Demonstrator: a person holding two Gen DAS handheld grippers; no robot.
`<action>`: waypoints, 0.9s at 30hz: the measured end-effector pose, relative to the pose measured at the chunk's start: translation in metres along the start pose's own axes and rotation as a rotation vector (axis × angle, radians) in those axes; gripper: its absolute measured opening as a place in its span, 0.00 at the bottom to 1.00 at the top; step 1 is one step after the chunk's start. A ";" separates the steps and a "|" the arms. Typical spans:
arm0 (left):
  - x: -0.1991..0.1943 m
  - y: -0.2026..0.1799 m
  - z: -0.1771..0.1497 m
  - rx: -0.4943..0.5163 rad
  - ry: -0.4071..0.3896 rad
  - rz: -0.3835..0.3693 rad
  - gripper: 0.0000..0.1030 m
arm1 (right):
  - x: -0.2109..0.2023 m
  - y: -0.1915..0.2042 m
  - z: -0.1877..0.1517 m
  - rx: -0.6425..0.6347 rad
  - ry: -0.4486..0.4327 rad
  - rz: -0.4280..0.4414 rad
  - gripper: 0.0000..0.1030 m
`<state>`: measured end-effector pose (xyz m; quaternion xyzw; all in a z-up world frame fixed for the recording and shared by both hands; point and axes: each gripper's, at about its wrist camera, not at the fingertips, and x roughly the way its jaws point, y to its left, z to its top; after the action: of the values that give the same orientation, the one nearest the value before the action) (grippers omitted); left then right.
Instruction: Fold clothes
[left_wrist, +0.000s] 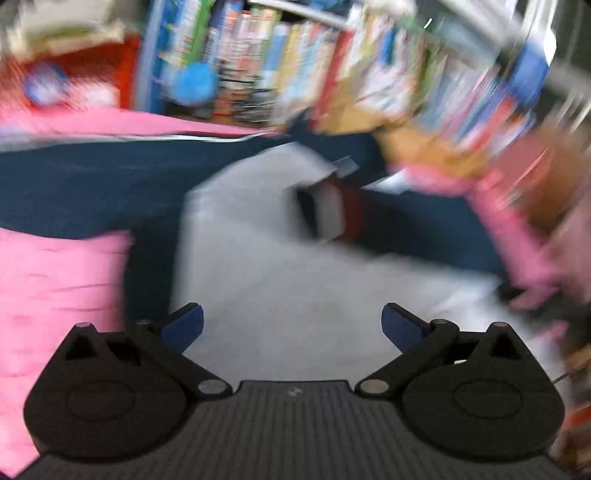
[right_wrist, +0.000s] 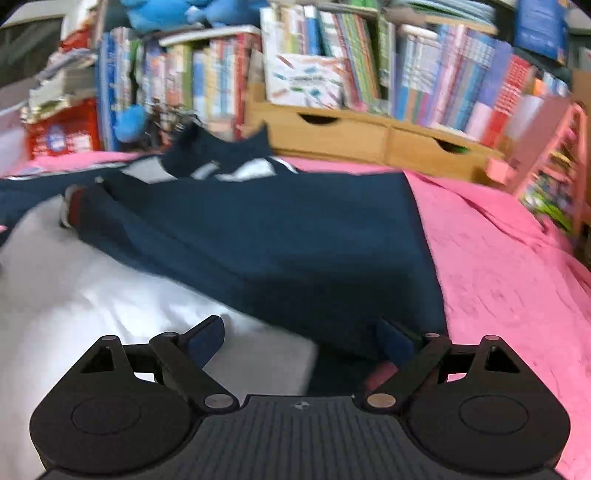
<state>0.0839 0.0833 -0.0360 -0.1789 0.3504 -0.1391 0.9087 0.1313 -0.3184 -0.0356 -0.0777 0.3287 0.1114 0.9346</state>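
while both claws, left (left_wrist: 291, 325) and right (right_wrist: 301, 341), are gaping empty, lying half folded on the pink bed (right_wrist: 517, 266): navy jacket (right_wrist: 280, 240), sleeve across white panel (right_wrist: 92, 295); still needing final folds.

A home bedroom or study: crammed bookshelves (right_wrist: 369, 55) (plush toys (right_wrist: 162, 13) on top) behind a pink-sheeted bed (right_wrist: 517, 258).

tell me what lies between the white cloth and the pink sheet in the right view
The navy garment lies between the white cloth and the pink sheet, in the right wrist view.
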 end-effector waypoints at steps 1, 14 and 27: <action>0.001 0.002 0.010 -0.057 -0.007 -0.053 1.00 | 0.000 0.000 -0.003 -0.001 -0.008 -0.003 0.90; 0.101 -0.001 0.072 -0.230 0.053 -0.097 0.67 | -0.004 0.013 0.003 -0.035 -0.011 -0.065 0.98; 0.103 -0.043 0.090 -0.004 -0.110 0.083 0.10 | -0.006 0.024 0.002 -0.102 -0.039 -0.125 1.00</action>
<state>0.2144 0.0265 -0.0161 -0.1734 0.3073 -0.0907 0.9313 0.1216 -0.2962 -0.0324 -0.1435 0.2989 0.0709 0.9408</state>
